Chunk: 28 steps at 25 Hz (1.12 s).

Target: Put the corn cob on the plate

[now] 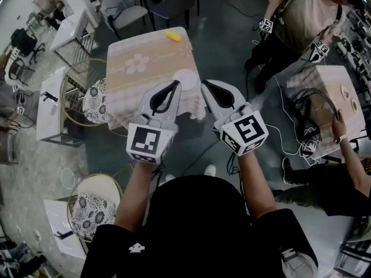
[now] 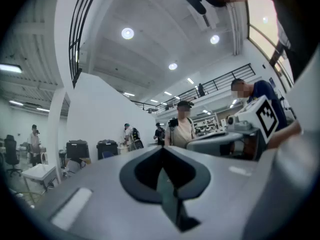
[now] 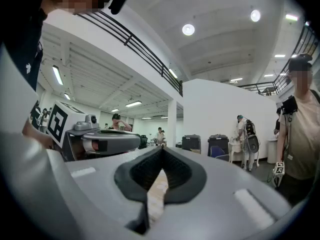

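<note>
Corn: yellow corn cob (image 1: 173,35) lies crosswise beyond white round plate (image 1: 185,79).
Your left gripper (image 1: 175,84) sits nearer than right gripper (image 1: 204,84); all fingers closed, empty.

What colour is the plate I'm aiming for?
White: the plate is a plain round disc on the peach tablecloth, best seen in the head view.

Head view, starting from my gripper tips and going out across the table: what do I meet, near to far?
plate → corn cob at the far edge of the table → chair beyond it.
</note>
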### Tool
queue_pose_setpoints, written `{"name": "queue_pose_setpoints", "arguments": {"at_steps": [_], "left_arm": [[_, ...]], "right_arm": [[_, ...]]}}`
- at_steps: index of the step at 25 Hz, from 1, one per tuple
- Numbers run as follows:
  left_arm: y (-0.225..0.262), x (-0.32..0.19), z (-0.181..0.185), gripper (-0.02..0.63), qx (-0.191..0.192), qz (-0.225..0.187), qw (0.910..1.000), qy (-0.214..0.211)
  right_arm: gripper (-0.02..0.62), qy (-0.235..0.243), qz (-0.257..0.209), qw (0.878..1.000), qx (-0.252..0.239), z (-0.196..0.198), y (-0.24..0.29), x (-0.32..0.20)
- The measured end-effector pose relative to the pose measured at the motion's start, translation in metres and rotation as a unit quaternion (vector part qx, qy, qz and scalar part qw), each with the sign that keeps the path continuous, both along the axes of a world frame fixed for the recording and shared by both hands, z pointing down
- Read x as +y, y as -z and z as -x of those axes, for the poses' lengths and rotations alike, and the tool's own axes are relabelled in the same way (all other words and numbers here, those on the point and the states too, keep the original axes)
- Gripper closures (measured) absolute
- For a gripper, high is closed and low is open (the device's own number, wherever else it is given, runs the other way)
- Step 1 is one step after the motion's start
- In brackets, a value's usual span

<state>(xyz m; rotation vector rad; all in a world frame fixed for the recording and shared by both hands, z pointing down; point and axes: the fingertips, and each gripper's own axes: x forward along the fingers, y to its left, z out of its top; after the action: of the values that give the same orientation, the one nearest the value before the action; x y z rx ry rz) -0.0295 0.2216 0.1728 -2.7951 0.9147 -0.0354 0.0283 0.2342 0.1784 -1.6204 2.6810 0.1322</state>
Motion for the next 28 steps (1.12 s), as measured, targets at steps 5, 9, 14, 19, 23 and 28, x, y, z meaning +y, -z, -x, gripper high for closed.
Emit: {"name": "queue_pose_setpoints", "arguments": {"at_steps": [5,9,14,19,23,28], "left_arm": [[0.005,-0.001,-0.004,0.598,0.002,0.004,1.0,0.004],[0.003,-0.003,-0.007,0.598,0.005,0.008,0.9999,0.009],[0.0,-0.004,-0.013,0.597,0.012,0.016,0.9996,0.02],[0.001,0.001,-0.024,0.598,0.003,0.012,0.9996,0.024],[-0.004,0.005,-0.034,0.598,0.003,0.013,0.9994,0.032],[-0.006,0.003,-0.052,0.598,0.011,0.02,0.9986,0.047]], "right_arm": [[0.595,0.003,-0.004,1.0,-0.002,-0.004,0.008,-0.001],[0.595,0.01,-0.01,1.0,-0.008,-0.007,0.007,-0.002],[0.595,0.02,-0.008,1.0,-0.007,-0.012,0.005,-0.002],[0.595,0.031,-0.006,0.999,-0.008,-0.02,0.004,0.001],[0.595,0.039,-0.006,0.999,-0.009,-0.029,0.0,0.003],[0.595,0.049,-0.004,0.999,-0.01,-0.049,-0.003,0.004]]}}
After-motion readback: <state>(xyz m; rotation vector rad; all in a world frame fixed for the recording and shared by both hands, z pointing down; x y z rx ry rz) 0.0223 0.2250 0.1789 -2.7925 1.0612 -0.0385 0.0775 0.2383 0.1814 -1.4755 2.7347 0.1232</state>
